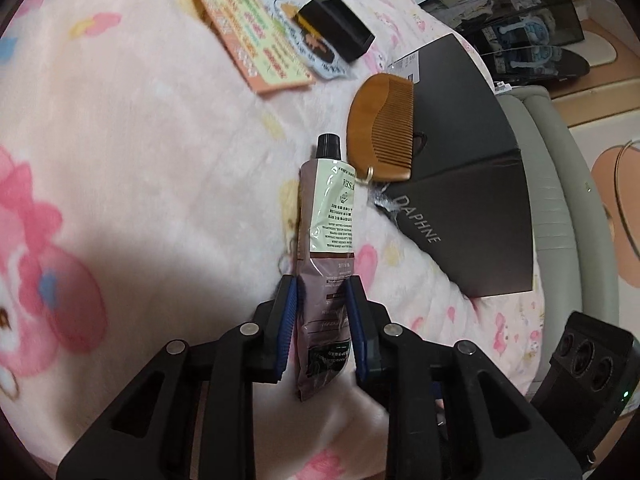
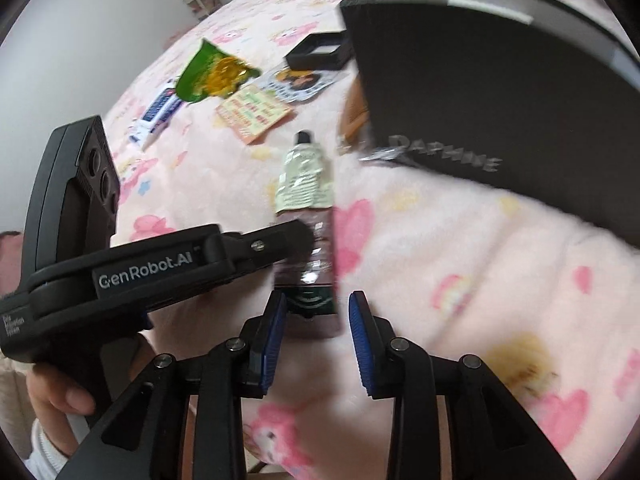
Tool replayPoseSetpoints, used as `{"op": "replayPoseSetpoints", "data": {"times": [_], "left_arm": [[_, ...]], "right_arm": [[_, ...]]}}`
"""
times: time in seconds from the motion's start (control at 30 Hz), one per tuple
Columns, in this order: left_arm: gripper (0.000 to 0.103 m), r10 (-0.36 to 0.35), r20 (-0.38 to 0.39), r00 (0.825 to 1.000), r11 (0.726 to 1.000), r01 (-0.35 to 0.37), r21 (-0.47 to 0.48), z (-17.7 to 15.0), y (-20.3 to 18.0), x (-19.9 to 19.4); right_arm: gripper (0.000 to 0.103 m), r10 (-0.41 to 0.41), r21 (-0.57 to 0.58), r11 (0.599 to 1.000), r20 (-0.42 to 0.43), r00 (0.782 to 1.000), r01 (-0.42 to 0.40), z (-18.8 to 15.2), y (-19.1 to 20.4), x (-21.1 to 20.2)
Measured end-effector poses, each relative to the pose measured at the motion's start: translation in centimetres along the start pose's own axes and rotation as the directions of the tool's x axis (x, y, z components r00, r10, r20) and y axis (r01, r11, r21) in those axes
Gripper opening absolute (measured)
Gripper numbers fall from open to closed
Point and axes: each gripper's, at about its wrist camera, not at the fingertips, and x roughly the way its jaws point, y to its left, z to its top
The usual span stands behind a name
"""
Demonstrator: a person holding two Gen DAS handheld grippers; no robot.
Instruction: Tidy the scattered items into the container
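My left gripper (image 1: 321,286) is shut on the lower end of a cream tube (image 1: 326,216) with a black cap and pale green label, over the pink blanket. The tube and the left gripper (image 2: 296,236) also show in the right wrist view (image 2: 306,184). My right gripper (image 2: 318,300) is open and empty, just behind the tube's crimped end. The black box marked DAPHNE (image 1: 460,184) stands to the right; its open top shows in the right wrist view (image 2: 480,80). A wooden comb (image 1: 380,128) leans against the box.
On the pink floral blanket (image 1: 140,140) lie an orange card (image 1: 248,36), a round sticker card (image 1: 304,40), a small black box lid (image 1: 336,26), a green and yellow packet (image 2: 210,72) and a blue and white tube (image 2: 158,114). A grey bed edge (image 1: 560,184) runs along the right.
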Motion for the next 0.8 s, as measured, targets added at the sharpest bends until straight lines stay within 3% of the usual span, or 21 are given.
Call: {"op": "replayPoseSetpoints", "data": {"times": [0.17,0.37,0.4,0.47,0.53,0.6,0.7,0.73,0.8], "left_arm": [[0.023,-0.077,-0.058,0.995,0.991,0.070,-0.112,-1.2,0.6,0.4],[0.019,-0.079,-0.071,0.994,0.993,0.072,-0.093,-2.6,-0.1,-0.5],[0.022,-0.076,-0.060,0.995,0.993,0.070,-0.096,-2.3,0.1,-0.7],[0.042,-0.065,-0.031,0.997,0.994,0.062,-0.093,-1.5,0.4,-1.2],[0.051,-0.044,-0.001,0.999,0.997,0.044,-0.068,-0.3,0.5,-1.6],[0.050,-0.017,-0.006,1.000,0.999,0.017,-0.038,1.1,0.4,-1.2],[0.046,0.007,-0.044,0.999,1.000,-0.006,0.020,2.7,0.0,0.0],[0.034,0.022,-0.053,0.998,0.999,-0.020,0.044,3.0,-0.1,0.3],[0.029,0.043,-0.059,0.997,0.997,-0.039,0.067,3.2,-0.4,0.6]], "right_arm": [[0.029,-0.050,0.030,0.998,0.032,0.998,0.049,-0.1,-1.2,-1.8],[0.035,0.011,0.051,0.999,0.036,0.999,-0.013,-0.3,-2.0,-2.3],[0.036,0.028,0.060,0.998,0.028,0.999,-0.029,-0.4,-2.1,-2.1],[0.037,0.062,0.080,0.995,0.014,0.998,-0.063,-0.5,-2.3,-1.6],[0.041,0.087,0.080,0.993,-0.002,0.996,-0.087,-0.7,-2.1,-1.2],[0.048,0.086,0.064,0.994,-0.016,0.996,-0.085,-0.9,-1.5,-0.8],[0.049,0.075,0.068,0.995,-0.046,0.996,-0.072,-1.0,-1.0,0.8],[0.049,0.065,0.077,0.995,-0.046,0.997,-0.061,-1.1,-1.1,1.3],[0.040,0.044,0.085,0.996,-0.046,0.998,-0.040,-1.1,-1.1,1.7]]}}
